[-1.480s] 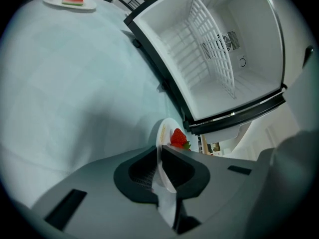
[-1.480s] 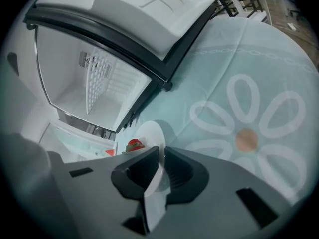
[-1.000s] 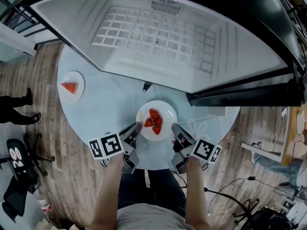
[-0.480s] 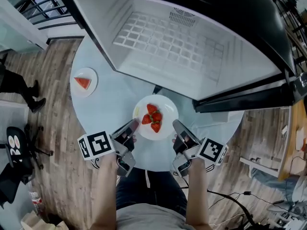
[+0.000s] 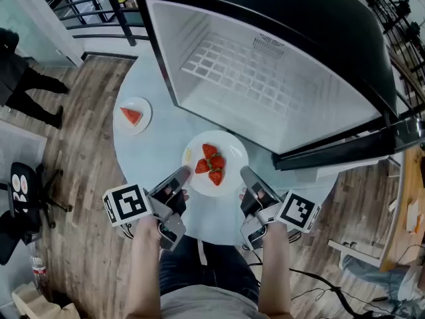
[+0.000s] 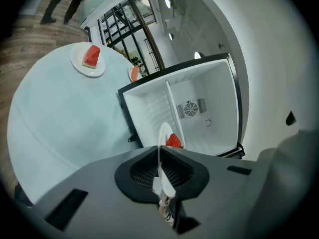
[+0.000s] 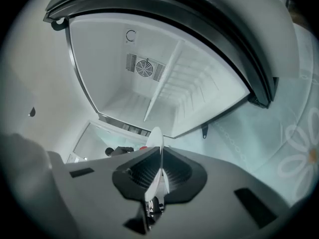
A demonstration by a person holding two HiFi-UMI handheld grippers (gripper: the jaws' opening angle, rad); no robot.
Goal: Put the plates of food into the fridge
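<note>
Head view: the left claw and the right claw clamp opposite sides of the plate of strawberries. They hold it above the near edge of the round surface, just in front of the open fridge. A second ago the same plate sat lower and farther from the fridge mouth. The watermelon plate rests by the surface's left edge, well apart.

Left gripper view: the left claw is clenched on the plate's thin white rim, its jaws having just been closing on it. A strawberry shows beyond, with the fridge interior behind and the watermelon plate far off.

Right gripper view: the right claw pinches the opposite rim, seen edge-on against the empty white fridge.
</note>
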